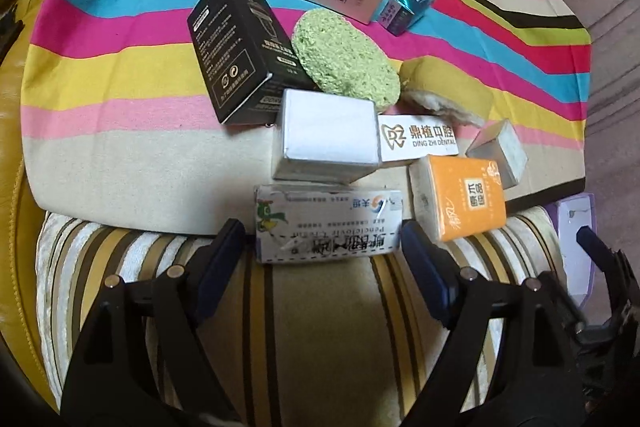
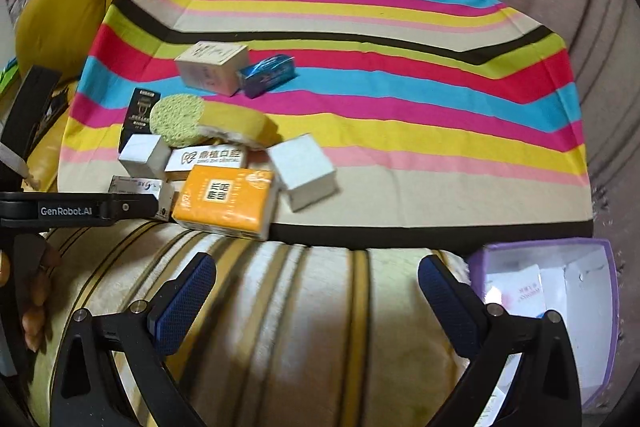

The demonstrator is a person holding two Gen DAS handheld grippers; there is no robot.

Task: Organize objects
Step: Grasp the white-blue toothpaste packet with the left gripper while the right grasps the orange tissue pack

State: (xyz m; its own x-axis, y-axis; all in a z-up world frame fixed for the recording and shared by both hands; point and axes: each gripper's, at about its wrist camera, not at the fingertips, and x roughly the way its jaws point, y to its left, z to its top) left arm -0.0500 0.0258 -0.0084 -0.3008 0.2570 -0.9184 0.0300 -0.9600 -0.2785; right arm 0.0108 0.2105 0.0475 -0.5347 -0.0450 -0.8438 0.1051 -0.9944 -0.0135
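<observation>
Left wrist view: left gripper (image 1: 322,251), fingers open, straddles the medicine box (image 1: 328,225); closing off-centre could nudge the orange tissue pack (image 1: 460,197). Right gripper (image 2: 316,303) open, empty.

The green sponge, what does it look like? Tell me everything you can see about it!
The round, pale green sponge has a rough, bumpy, crumbly-looking surface, like a thick flat disc. It sits tilted on the striped cloth, in the middle of the pile of boxes. One edge leans against the black cardboard box. Its lower edge meets the plain white box, and a yellow sponge with a white underside lies at its other side. Nothing is gripping it.
</observation>
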